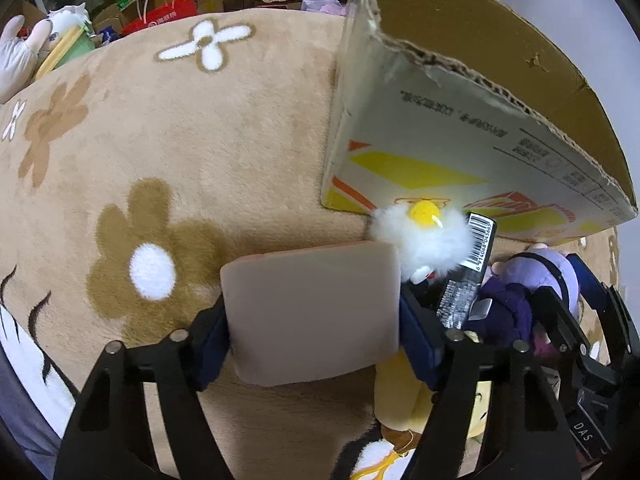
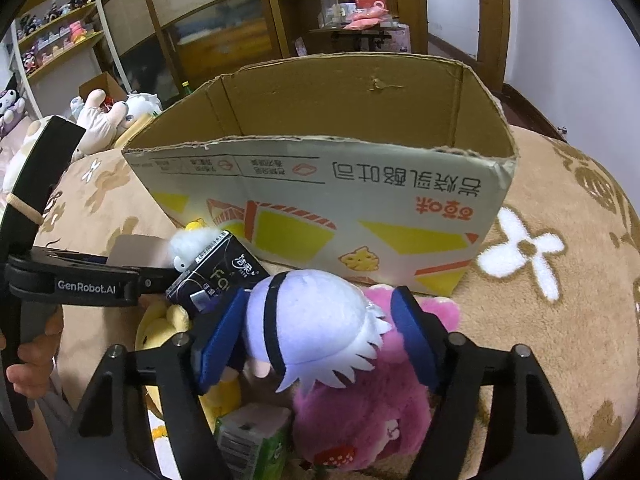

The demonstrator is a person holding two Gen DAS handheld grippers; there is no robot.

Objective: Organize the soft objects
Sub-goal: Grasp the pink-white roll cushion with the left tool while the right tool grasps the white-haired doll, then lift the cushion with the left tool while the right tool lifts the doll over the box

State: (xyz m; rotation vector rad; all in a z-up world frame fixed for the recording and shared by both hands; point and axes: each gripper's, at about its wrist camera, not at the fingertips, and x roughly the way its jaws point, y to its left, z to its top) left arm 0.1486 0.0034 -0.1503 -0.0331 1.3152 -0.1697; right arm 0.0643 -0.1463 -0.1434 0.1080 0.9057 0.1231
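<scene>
The left tongs (image 1: 314, 308) sit nearest the lens in the left wrist view, their dark blue pads pressed against both side edges of a flat pale pink sponge pad (image 1: 312, 312), gripping it above the tan flower-patterned blanket (image 1: 180, 140). Just to the right of the pad lies a fluffy white chick toy (image 1: 424, 236) with a yellow top, touching a black tissue pack (image 1: 466, 276) with a barcode. Further right is the plush doll with a lilac head (image 1: 540, 276), and under the pile shows a yellow plush (image 1: 400, 392). Behind them all stands the open cardboard box (image 1: 460, 132), printed with yellow and orange shapes.

In the right wrist view, a hand (image 2: 32, 352) at the far left holds the handle of the other tool. To its right lie the yellow plush (image 2: 168, 320) and the black tissue pack (image 2: 218, 276), with a green tissue pack (image 2: 252, 440) at the bottom edge. The right tongs (image 2: 316, 340) are closed on the lilac doll's head (image 2: 316, 320), one blue pad on each side of it. The doll rests on a pink furry plush (image 2: 360, 412). The cardboard box (image 2: 320, 200) stands upright just behind the pile, and the blanket (image 2: 560, 320) spreads away to the right.
</scene>
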